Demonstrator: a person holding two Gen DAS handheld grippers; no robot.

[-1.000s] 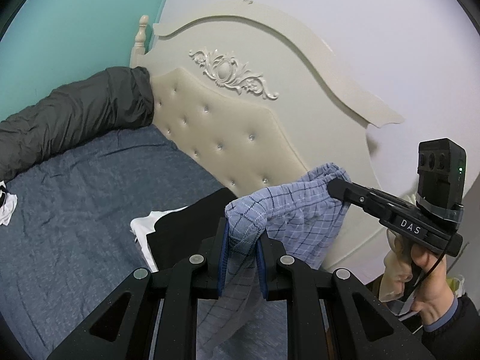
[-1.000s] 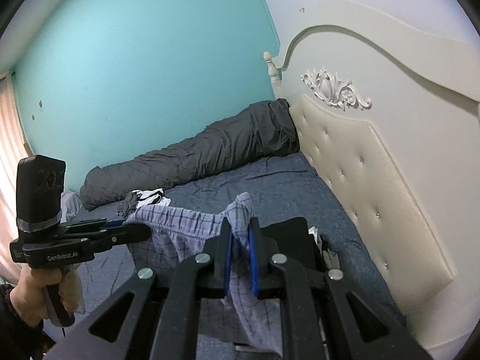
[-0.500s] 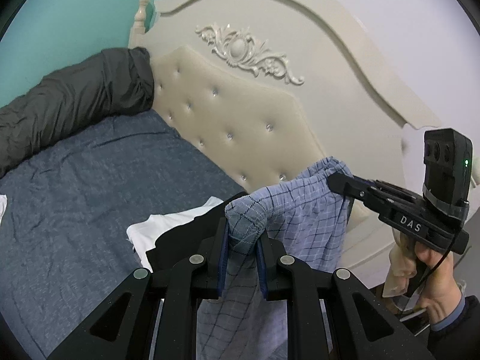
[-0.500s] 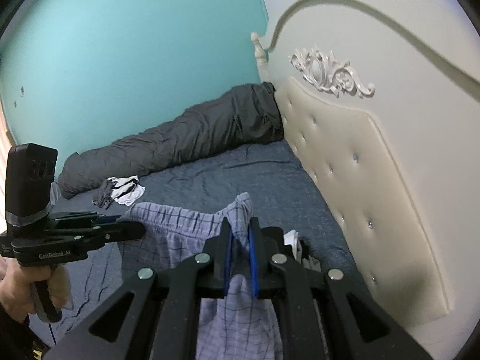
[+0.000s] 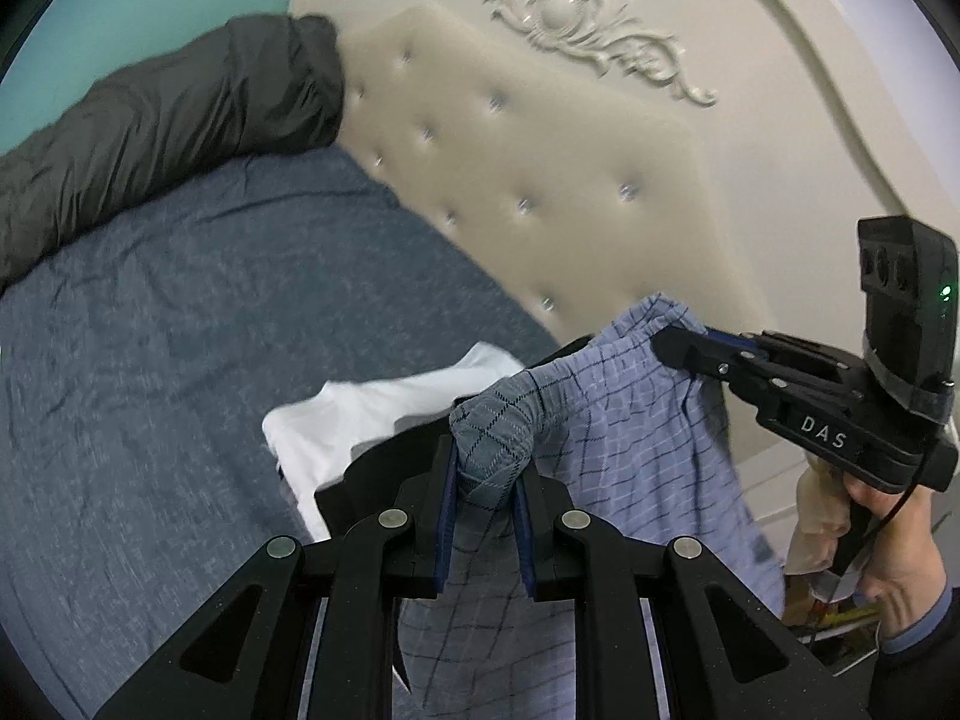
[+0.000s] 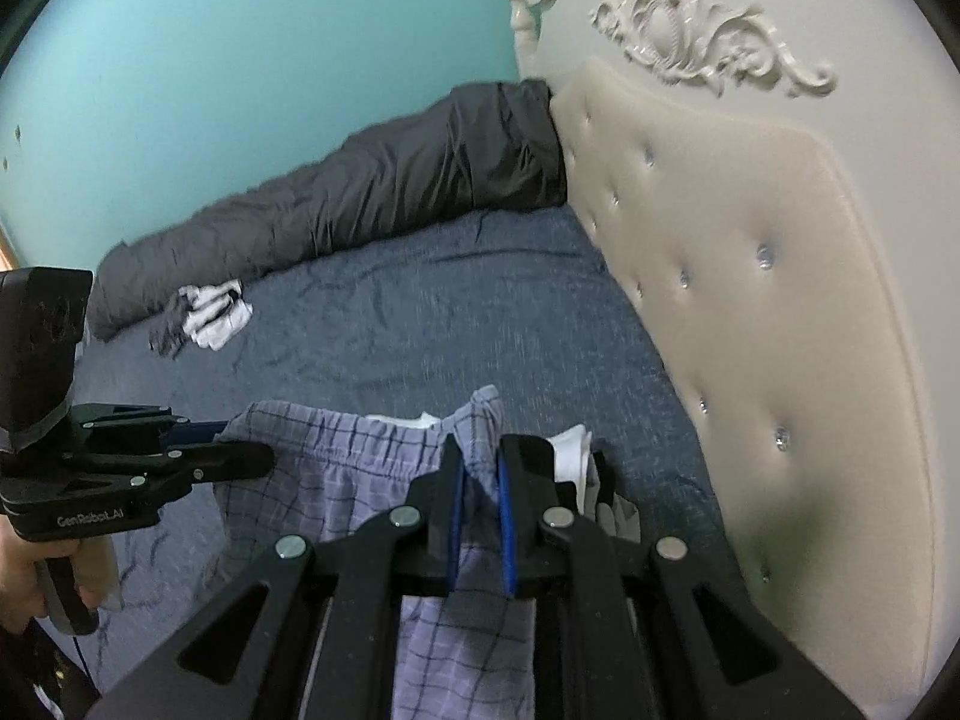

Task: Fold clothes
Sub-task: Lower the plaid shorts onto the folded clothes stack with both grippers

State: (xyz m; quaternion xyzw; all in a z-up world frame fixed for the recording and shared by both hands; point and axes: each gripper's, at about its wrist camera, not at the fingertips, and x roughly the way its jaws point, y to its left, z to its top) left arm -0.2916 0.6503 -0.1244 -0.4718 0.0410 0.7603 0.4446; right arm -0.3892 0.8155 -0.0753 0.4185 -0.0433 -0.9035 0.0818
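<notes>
Checked blue shorts (image 5: 630, 444) hang spread between the left gripper (image 5: 485, 480) and right gripper (image 6: 478, 495), both jaws clamped on the waistband, above a folded white-and-black stack (image 5: 372, 420) on the bed (image 6: 420, 324); folding this garment is not yet begun.

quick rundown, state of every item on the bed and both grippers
plaid shorts: hanging in the air, stretched between both grippers by the waistband
left gripper: shut on the waistband
right gripper: shut on the waistband
white garment: lying flat on the bed, partly under a black one
black garment: lying on the white one
crumpled clothes: unfolded heap by the duvet
dark duvet: rolled along the wall
</notes>
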